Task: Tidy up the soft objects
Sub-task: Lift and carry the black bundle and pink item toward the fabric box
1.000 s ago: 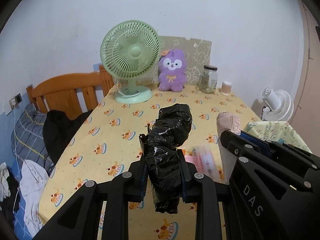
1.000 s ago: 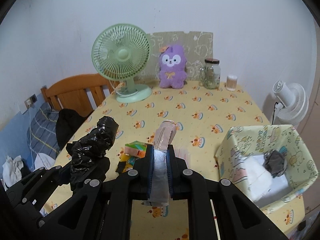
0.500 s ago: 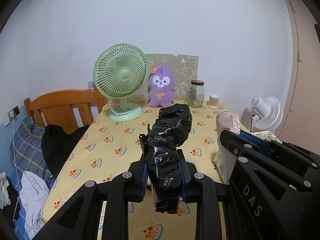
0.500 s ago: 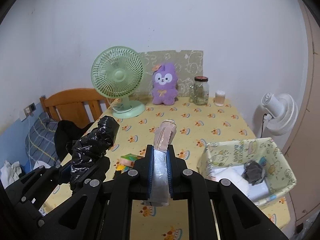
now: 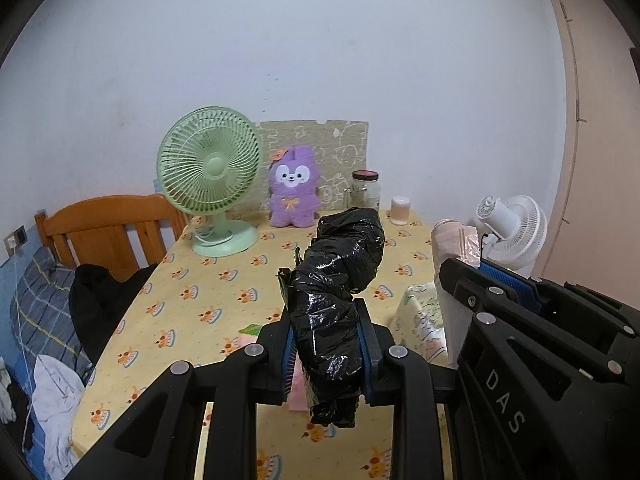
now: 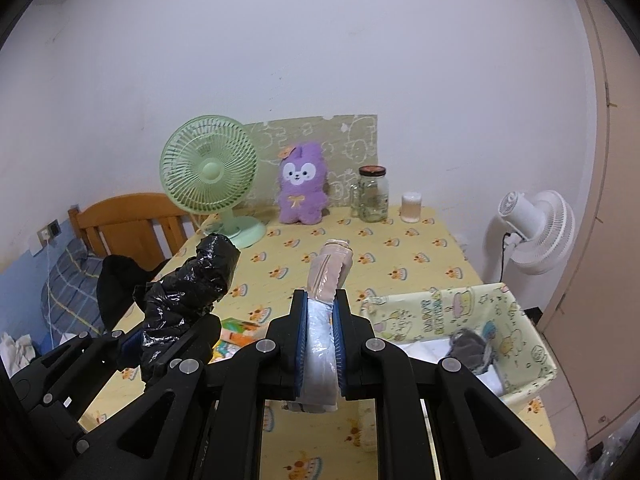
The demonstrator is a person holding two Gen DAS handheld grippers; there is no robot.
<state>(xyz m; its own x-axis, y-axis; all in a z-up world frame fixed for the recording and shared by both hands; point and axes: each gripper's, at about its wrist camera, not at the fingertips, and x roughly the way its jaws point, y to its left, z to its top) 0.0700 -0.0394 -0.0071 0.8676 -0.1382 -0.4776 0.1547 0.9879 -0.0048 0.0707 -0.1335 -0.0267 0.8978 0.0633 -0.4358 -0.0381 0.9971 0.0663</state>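
Observation:
My left gripper (image 5: 326,334) is shut on a crumpled black plastic bundle (image 5: 336,280), held upright above the yellow patterned table (image 5: 208,296); the bundle also shows in the right wrist view (image 6: 188,292). My right gripper (image 6: 320,340) is shut on a pink-and-white wrapped soft roll (image 6: 326,280), also held above the table, and it shows at the right of the left wrist view (image 5: 456,248). A pale yellow fabric basket (image 6: 532,344) stands at the table's right front and holds white cloth and a grey item (image 6: 470,346).
A green desk fan (image 6: 210,172), a purple plush (image 6: 302,186), a glass jar (image 6: 372,194) and a small cup (image 6: 412,207) stand at the back. Colourful packets (image 6: 236,330) lie on the table. A wooden chair (image 5: 108,236) stands left, a white floor fan (image 6: 536,228) right.
Both grippers have risen and drawn back from the table, each still holding its object. The table and basket now appear lower and farther away.

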